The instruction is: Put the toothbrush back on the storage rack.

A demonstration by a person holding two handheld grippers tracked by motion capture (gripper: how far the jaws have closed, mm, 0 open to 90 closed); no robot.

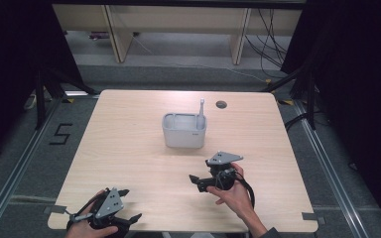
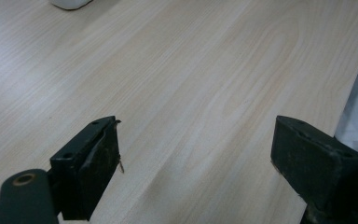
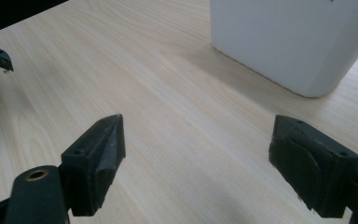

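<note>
Left claw (image 1: 129,204): jaws spread wide, empty, near the counter's (image 1: 129,144) front-left edge.
Right claw (image 1: 194,181): released, empty, just before the bin.
White bin (image 1: 184,130): mid-counter, a white stick (image 1: 201,113) standing inside.

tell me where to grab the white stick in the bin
Probably by the top of the stick, coming straight down from above. It stands nearly upright in the bin's right corner, and its upper end clears the rim; the walls hide the rest. The right gripper is closer and open.
</note>
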